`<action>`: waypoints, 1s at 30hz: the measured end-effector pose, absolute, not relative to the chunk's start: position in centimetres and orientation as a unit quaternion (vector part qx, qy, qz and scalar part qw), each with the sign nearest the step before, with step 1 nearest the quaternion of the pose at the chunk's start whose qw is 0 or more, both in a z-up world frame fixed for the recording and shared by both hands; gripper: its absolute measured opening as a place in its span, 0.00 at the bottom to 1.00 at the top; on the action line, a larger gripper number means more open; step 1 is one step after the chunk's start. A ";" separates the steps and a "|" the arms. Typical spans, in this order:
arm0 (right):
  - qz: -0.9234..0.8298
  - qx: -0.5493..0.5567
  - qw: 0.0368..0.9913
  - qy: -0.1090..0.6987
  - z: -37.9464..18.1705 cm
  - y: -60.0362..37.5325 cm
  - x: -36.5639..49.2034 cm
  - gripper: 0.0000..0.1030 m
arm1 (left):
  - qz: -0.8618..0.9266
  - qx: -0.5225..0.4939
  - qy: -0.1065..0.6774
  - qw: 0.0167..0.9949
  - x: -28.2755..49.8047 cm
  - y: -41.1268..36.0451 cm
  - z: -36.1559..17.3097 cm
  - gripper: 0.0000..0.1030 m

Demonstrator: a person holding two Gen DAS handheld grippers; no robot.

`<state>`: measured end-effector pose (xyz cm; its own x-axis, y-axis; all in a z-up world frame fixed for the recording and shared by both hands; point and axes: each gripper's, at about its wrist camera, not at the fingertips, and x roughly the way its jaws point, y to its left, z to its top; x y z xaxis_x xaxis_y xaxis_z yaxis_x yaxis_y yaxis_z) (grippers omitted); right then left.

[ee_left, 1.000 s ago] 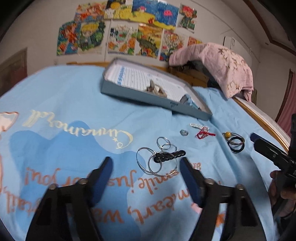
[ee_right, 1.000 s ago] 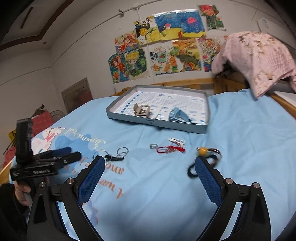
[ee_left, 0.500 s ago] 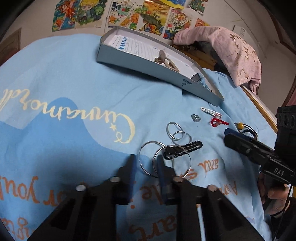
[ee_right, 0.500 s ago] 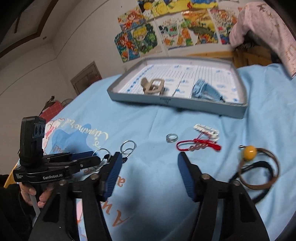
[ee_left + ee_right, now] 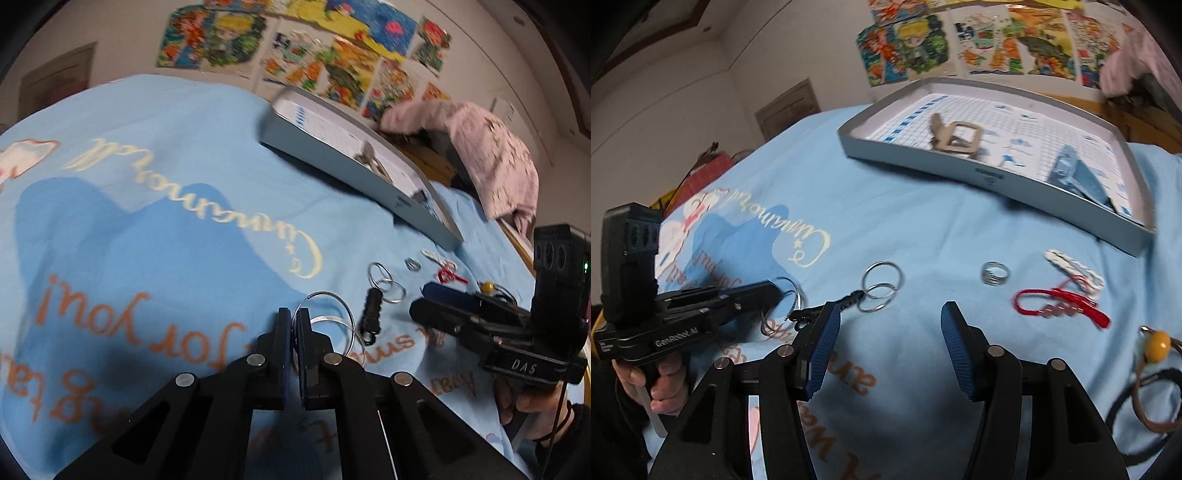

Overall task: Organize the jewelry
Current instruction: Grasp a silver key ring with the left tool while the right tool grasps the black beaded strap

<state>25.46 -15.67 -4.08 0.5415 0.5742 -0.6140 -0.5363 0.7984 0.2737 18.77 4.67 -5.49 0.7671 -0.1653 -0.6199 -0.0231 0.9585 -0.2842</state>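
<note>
Surface: blue bedspread (image 5: 192,229) with printed lettering; everything lies on it.
Left gripper (image 5: 294,321): jaws pinched fully together on the rim of a large silver hoop (image 5: 328,314); pads meet on the thin wire at its near edge.
Hoops: two large thin rings, overlapping, near the bedspread's near edge; joined region partly hidden by the jaws.
Right gripper (image 5: 886,325): about half open, nothing between the pads; hovers just short of the small key rings (image 5: 881,286).
Black clip (image 5: 372,314): lies beside the hoops, linked to the small rings.
Tray (image 5: 993,177): grey, toward the far edge; holds a tan clasp (image 5: 955,138) and a blue clip (image 5: 1082,177).
Loose items: silver ring (image 5: 995,273), red cord bracelet (image 5: 1056,306), white hair clip (image 5: 1075,273), well apart from the hoops.
Handling (judgement): hoop light, stiff, slick wire; likely to swing or slip, so grip square across the rim and lift slowly.
</note>
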 end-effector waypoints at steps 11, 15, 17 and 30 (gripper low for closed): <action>0.351 0.003 0.865 0.360 -3.9 -12.9 24.5 0.50 | 0.016 -0.147 0.315 0.937 17.6 6.2 -5.1 0.04; 0.360 -0.013 0.858 0.367 -4.2 -11.2 24.5 0.50 | 0.020 -0.150 0.311 0.938 17.4 6.4 -5.2 0.03; 0.358 -0.016 0.856 0.373 -4.3 -10.5 24.7 0.50 | 0.022 -0.153 0.309 0.939 17.3 6.5 -5.2 0.03; 0.316 -0.031 0.861 0.397 -5.5 -8.7 25.1 0.31 | 0.015 -0.161 0.303 0.939 17.3 6.6 -5.3 0.03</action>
<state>25.10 -8.70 -5.46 0.4857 0.5192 -0.7033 -0.5691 0.7985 0.1964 17.30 6.56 -5.34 0.8162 -0.0701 -0.5734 -0.1251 0.9476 -0.2939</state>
